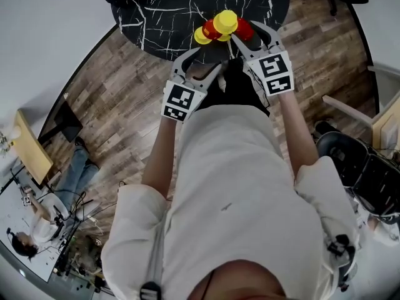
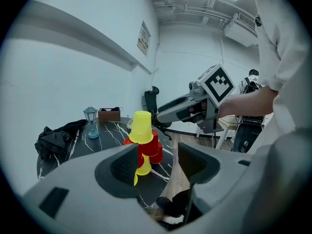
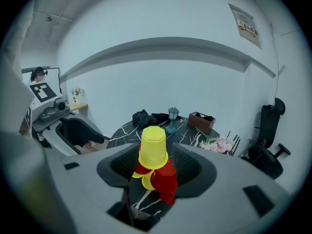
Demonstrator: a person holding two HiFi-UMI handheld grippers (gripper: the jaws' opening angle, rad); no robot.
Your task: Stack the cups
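A pyramid of upturned red and yellow cups [image 1: 215, 31] stands at the near edge of the black marble table [image 1: 169, 11]. One yellow cup [image 1: 225, 22] [image 2: 141, 126] [image 3: 153, 147] crowns it. My right gripper [image 1: 250, 33] [image 3: 155, 168] is open just short of the stack, and its pads are clear of the top cup. The left gripper [image 1: 201, 58] [image 2: 158, 162] is open and holds nothing. It sits a little nearer to me, with the cups [image 2: 146, 147] ahead past its left jaw. The right gripper [image 2: 195, 108] reaches in from the right in the left gripper view.
Far across the table are a small blue lantern [image 3: 172, 117], a brown box [image 3: 201, 122], a black cloth [image 3: 144, 117] and pink flowers [image 3: 217, 144]. A black office chair [image 3: 268, 145] stands beyond the table. Another chair [image 1: 356, 161] is at my right, on wood flooring.
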